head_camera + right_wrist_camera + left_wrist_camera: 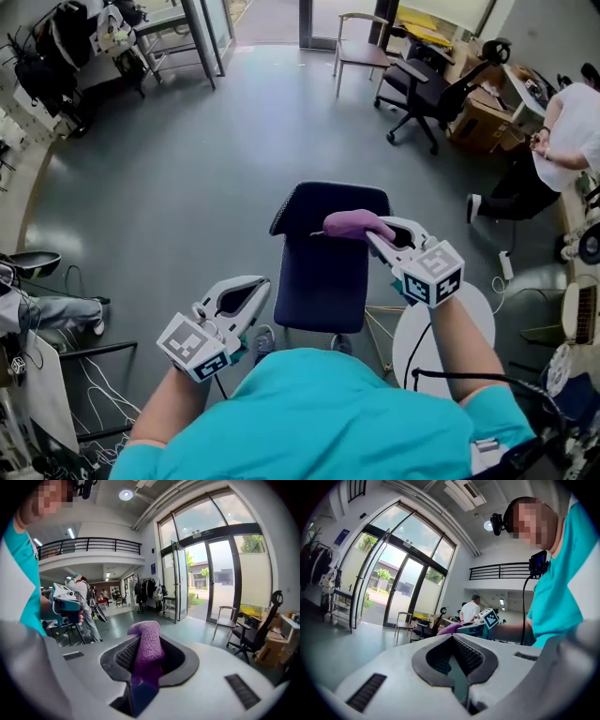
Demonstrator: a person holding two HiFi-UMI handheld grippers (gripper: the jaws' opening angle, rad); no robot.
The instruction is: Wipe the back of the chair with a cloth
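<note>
Holding: the right tongs are clamped on a purple cloth. In the right gripper view the cloth stands up between the two black pads, pinched at its lower part.
Left tongs: drawn together with nothing between them, as the left gripper view shows. They are held low, off the chair's left side and close to the person's body.
Cloth's place: over the navy chair, right of its middle, on the line where the wide far part meets the narrower near panel. I take that line for the top edge of the back, though the steep head view does not settle it.
Cloth from the tongs: it sticks out ahead and to the left of the right tongs' tips, so its free end leads across the chair.
Long axis: the cloth lies side to side, along the chair's width and crosswise to the near panel, which runs toward the person.
Nearer hand: the right one, with the cloth touching the chair or just above it. The left tongs are well apart from both.
What a stroke turns on: by my judgement, most of the bare navy surface lies left of the cloth and toward the person. How much of it has been wiped cannot be told.
Counts: one cloth, one navy chair at hand, two tongs. Across the floor are one black office chair, one light-framed chair and one person in a white top.
</note>
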